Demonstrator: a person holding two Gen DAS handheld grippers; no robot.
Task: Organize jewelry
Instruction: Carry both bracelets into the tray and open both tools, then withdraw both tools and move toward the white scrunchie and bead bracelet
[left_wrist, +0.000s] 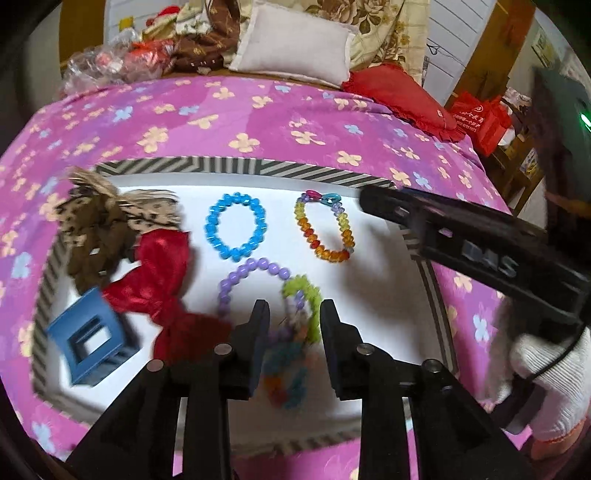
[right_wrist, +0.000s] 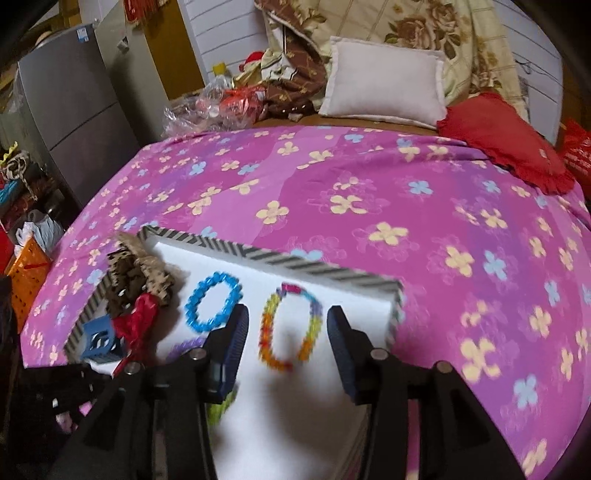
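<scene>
A white tray with a striped rim (left_wrist: 236, 166) lies on the bed. In it lie a blue bead bracelet (left_wrist: 236, 227), a rainbow bead bracelet (left_wrist: 325, 229), a purple bead bracelet (left_wrist: 251, 273), a fuzzy multicolour bracelet (left_wrist: 299, 332), a red bow (left_wrist: 166, 280), a blue claw clip (left_wrist: 88, 336) and a leopard scrunchie (left_wrist: 99, 229). My left gripper (left_wrist: 295, 314) is open, its fingers on either side of the fuzzy bracelet. My right gripper (right_wrist: 286, 325) is open above the rainbow bracelet (right_wrist: 290, 326); it also shows in the left wrist view (left_wrist: 373, 201).
The pink flowered bedspread (right_wrist: 406, 206) surrounds the tray (right_wrist: 258, 254). A white pillow (right_wrist: 384, 81), a red cushion (right_wrist: 506, 140) and folded blankets lie at the head. A grey fridge (right_wrist: 66, 110) and baskets stand to the left of the bed.
</scene>
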